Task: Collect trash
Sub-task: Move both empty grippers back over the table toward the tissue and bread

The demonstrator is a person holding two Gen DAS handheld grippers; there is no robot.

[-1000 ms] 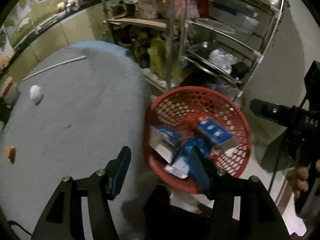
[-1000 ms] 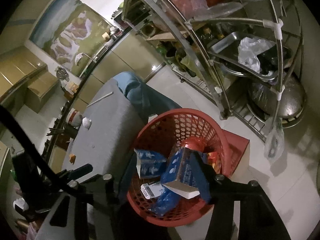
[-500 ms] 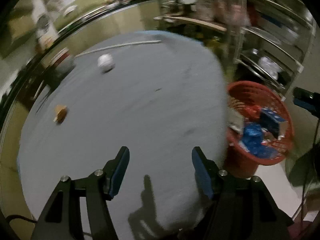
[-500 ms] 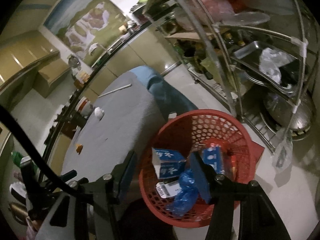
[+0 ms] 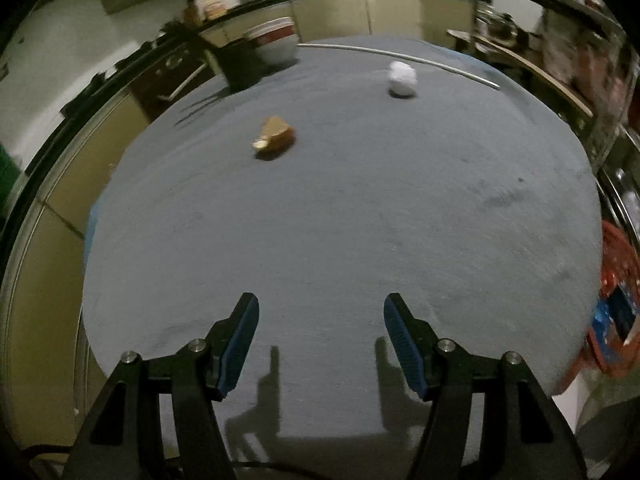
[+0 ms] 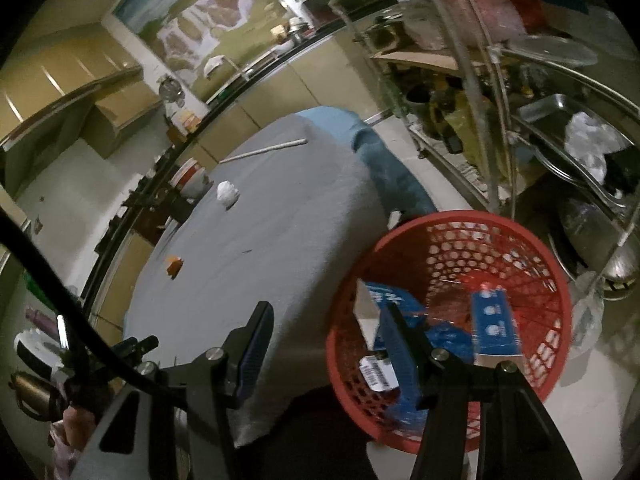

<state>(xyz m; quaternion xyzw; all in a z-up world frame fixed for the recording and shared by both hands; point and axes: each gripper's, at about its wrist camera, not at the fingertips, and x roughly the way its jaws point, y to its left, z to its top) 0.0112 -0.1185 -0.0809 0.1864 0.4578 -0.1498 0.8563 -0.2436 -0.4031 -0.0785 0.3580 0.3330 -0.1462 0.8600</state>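
Observation:
A round table with a grey cloth [image 5: 340, 220] holds an orange-brown scrap [image 5: 275, 137] at the far left and a white paper ball [image 5: 402, 79] at the far right. Both also show in the right wrist view: the scrap [image 6: 173, 266] and the ball [image 6: 227, 193]. My left gripper [image 5: 321, 344] is open and empty over the near table edge. A red mesh basket [image 6: 532, 264] beside the table holds blue cartons [image 6: 494, 326] and wrappers. My right gripper [image 6: 326, 350] is open and empty above the basket's left rim.
A thin white stick [image 5: 400, 56] lies along the far table edge, next to a white bowl [image 5: 274, 44]. A metal rack [image 6: 520, 80] with trays and bags stands behind the basket. Cabinets line the wall. The basket edge shows at right in the left wrist view [image 5: 616, 304].
My left gripper swung left from over the basket to face the table top. A blue carton left my right gripper and now lies in the basket; the right gripper shifted left.

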